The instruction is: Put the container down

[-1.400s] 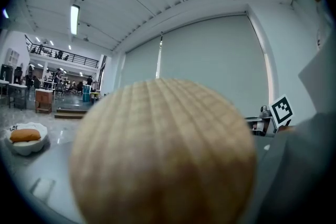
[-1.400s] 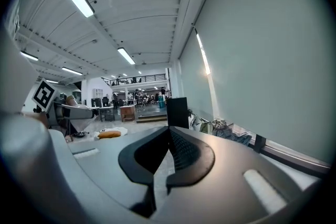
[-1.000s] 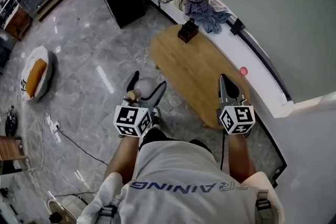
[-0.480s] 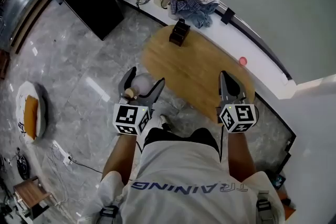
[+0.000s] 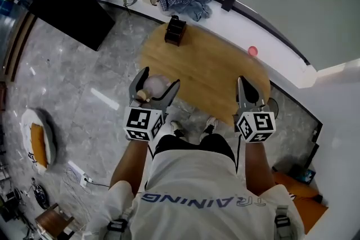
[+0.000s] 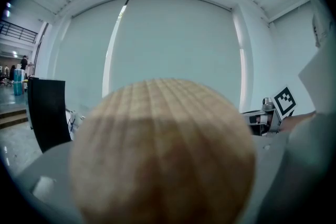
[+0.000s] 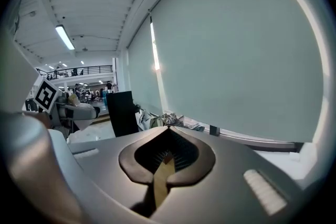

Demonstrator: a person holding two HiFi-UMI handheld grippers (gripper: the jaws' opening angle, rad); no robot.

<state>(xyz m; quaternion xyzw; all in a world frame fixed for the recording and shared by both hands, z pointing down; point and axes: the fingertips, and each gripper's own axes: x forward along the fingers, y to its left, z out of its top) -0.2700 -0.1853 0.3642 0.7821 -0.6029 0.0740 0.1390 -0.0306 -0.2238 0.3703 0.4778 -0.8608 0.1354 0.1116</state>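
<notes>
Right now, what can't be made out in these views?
Left gripper view: blurred wooden lid fills the frame, hiding the table.
Head view: container too small to tell contents.
Head view: red thing on the ledge, too small to identify.
Right gripper view: shut fingers block most of the table.
</notes>
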